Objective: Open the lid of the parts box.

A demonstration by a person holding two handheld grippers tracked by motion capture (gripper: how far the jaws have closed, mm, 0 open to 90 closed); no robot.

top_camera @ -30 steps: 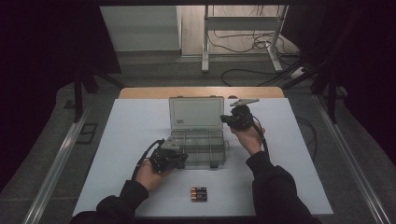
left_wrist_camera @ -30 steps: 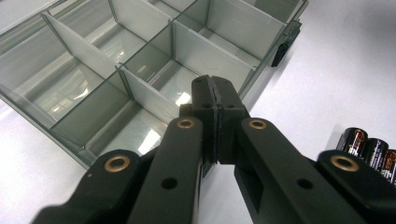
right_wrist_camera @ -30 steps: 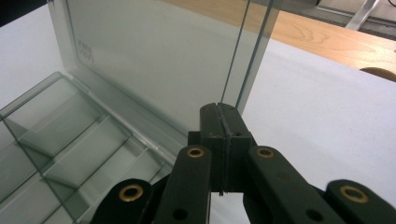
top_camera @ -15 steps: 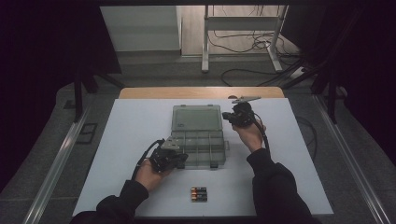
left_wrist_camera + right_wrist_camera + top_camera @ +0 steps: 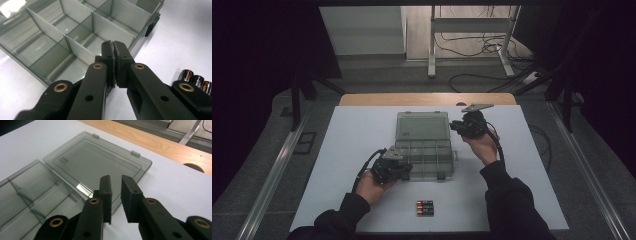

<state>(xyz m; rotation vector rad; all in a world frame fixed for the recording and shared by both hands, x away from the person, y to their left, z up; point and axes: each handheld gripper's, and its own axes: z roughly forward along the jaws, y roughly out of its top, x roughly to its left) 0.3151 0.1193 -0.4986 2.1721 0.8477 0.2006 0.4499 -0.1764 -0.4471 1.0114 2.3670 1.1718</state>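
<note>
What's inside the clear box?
Nothing I can see: the box lies open, and the compartments that show are empty. The left claw covers part of the near row, so that bit stays hidden.

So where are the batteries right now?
In the high view the batteries lie on the white table at its near edge, just in front of the clear box.

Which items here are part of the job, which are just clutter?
In play: organizer box, its lid laid flat open, batteries, left hand-held gripper, right hand-held gripper.
Lying about: floor cables, metal stand.
</note>
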